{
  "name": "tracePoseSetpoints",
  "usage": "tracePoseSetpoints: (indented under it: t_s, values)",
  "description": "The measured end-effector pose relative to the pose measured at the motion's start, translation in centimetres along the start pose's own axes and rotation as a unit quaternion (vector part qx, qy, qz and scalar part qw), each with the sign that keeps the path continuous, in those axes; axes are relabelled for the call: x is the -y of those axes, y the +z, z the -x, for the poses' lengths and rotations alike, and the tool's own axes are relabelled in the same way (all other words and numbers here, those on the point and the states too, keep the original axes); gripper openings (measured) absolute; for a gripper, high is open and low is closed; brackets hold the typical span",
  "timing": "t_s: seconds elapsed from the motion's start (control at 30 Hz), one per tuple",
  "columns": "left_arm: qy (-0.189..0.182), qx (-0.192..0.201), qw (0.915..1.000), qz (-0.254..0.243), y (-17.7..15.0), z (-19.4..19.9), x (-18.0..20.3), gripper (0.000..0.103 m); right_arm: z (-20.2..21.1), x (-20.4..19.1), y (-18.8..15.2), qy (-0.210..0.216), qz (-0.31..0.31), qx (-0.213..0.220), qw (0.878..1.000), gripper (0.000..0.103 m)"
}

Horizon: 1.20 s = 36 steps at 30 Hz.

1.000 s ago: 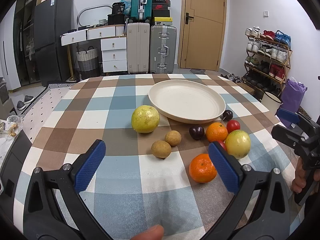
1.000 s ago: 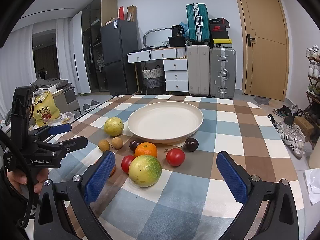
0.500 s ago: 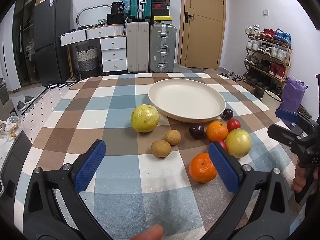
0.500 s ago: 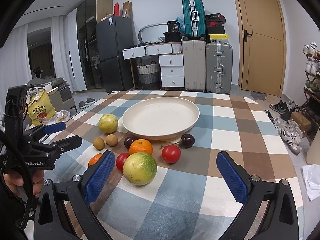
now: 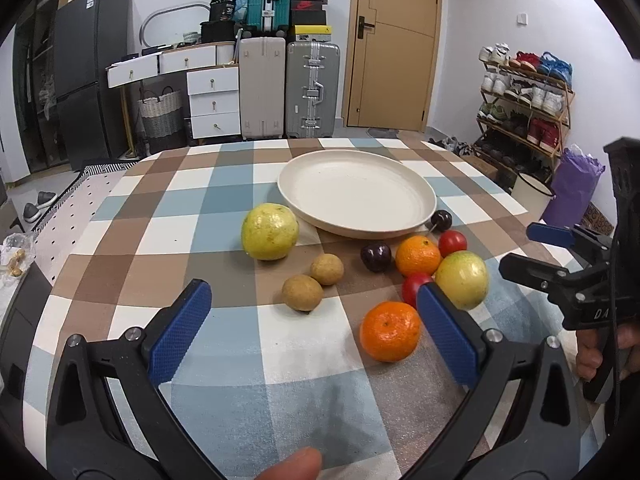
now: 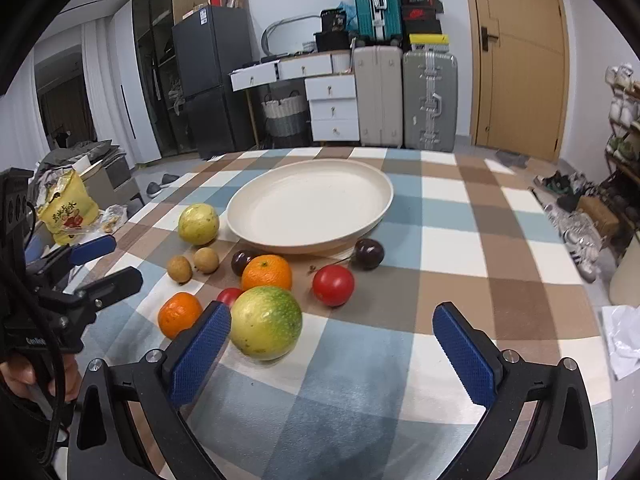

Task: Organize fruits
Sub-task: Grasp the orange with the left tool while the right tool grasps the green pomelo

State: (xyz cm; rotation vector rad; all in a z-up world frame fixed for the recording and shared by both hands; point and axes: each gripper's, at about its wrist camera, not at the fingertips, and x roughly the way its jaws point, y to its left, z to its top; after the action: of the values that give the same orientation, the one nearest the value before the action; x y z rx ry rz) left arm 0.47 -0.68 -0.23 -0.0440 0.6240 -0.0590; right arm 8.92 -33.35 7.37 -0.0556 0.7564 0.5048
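An empty cream plate [image 5: 356,192] [image 6: 308,204] sits mid-table. In front of it lie loose fruits: a yellow-green guava [image 5: 270,231] [image 6: 198,224], two small brown fruits [image 5: 302,292], dark plums [image 5: 376,257] [image 6: 369,253], two oranges [image 5: 390,330] [image 6: 267,273], red tomatoes [image 6: 333,285] and a large green-yellow fruit [image 6: 266,322] [image 5: 462,279]. My left gripper [image 5: 312,336] is open and empty, just short of the fruits. My right gripper [image 6: 332,344] is open and empty, its left pad beside the large green-yellow fruit.
The checked tablecloth [image 5: 224,344] covers a round table. The right gripper shows at the right edge of the left wrist view [image 5: 560,264], and the left gripper at the left edge of the right wrist view [image 6: 80,276]. Suitcases, drawers and a shoe rack stand behind.
Both grippers have moved forward a little toward the fruits. The right gripper's left pad is now close beside the large green-yellow fruit. No fruit has moved.
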Motion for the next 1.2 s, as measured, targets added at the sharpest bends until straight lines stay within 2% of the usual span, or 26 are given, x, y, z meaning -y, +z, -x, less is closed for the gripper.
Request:
tracePoseSetpoints:
  t_s: [0.13, 0.33, 0.5, 0.6, 0.67, 0.7, 0.77, 0.8, 0.87, 0.93, 1.03, 1.1, 1.2]
  values:
    - [-0.030, -0.040, 0.9987, -0.009, 0.0, -1.1, 0.7, 0.102, -1.2, 0.1, 0.1, 0.007, -0.009, -0.030, 0.999, 0.103]
    - [-0.025, -0.073, 0.9962, -0.041, -0.6, -2.8, 2.4, 0.101, -2.6, -0.3, -0.1, 0.009, 0.001, -0.062, 0.998, 0.102]
    - [-0.044, -0.102, 0.9910, -0.074, -0.9, -4.0, 3.7, 0.088, -3.2, -0.4, -0.3, 0.022, -0.002, -0.070, 0.997, 0.102]
    - [-0.046, -0.116, 0.9887, -0.083, -1.1, -4.7, 4.2, 0.076, -3.7, -0.4, -0.3, 0.030, -0.007, -0.077, 0.997, 0.102]
    - [-0.050, -0.123, 0.9878, -0.081, -1.1, -4.9, 4.2, 0.062, -4.0, -0.5, -0.3, 0.037, -0.008, -0.083, 0.996, 0.098]
    - [-0.058, -0.125, 0.9874, -0.078, -1.1, -4.9, 4.1, 0.059, -4.3, -0.6, -0.3, 0.043, -0.008, -0.088, 0.995, 0.093]
    - [-0.077, -0.121, 0.9868, -0.076, -1.1, -4.7, 4.0, 0.043, -4.5, -0.8, -0.3, 0.058, -0.011, -0.092, 0.994, 0.084]
    - [-0.084, -0.115, 0.9869, -0.076, -1.1, -4.5, 4.0, 0.038, -4.7, -1.0, -0.2, 0.069, -0.012, -0.097, 0.993, 0.077]
    - [-0.090, -0.107, 0.9871, -0.078, -1.0, -4.1, 4.1, 0.038, -4.7, -1.4, -0.2, 0.072, -0.008, -0.096, 0.993, 0.072]
    - [-0.097, -0.099, 0.9872, -0.079, -0.9, -3.7, 4.1, 0.038, -4.9, -1.9, -0.2, 0.075, -0.002, -0.100, 0.992, 0.062]
    - [-0.099, -0.095, 0.9878, -0.073, -0.9, -3.3, 3.9, 0.038, -5.3, -2.3, -0.1, 0.078, 0.000, -0.101, 0.992, 0.056]
    - [-0.096, -0.092, 0.9886, -0.070, -0.9, -3.1, 3.7, 0.038, -5.3, -2.5, -0.1, 0.082, 0.000, -0.100, 0.992, 0.052]
    - [-0.091, -0.086, 0.9903, -0.062, -0.7, -2.7, 3.3, 0.038, -5.3, -2.7, -0.1, 0.080, 0.005, -0.100, 0.992, 0.051]
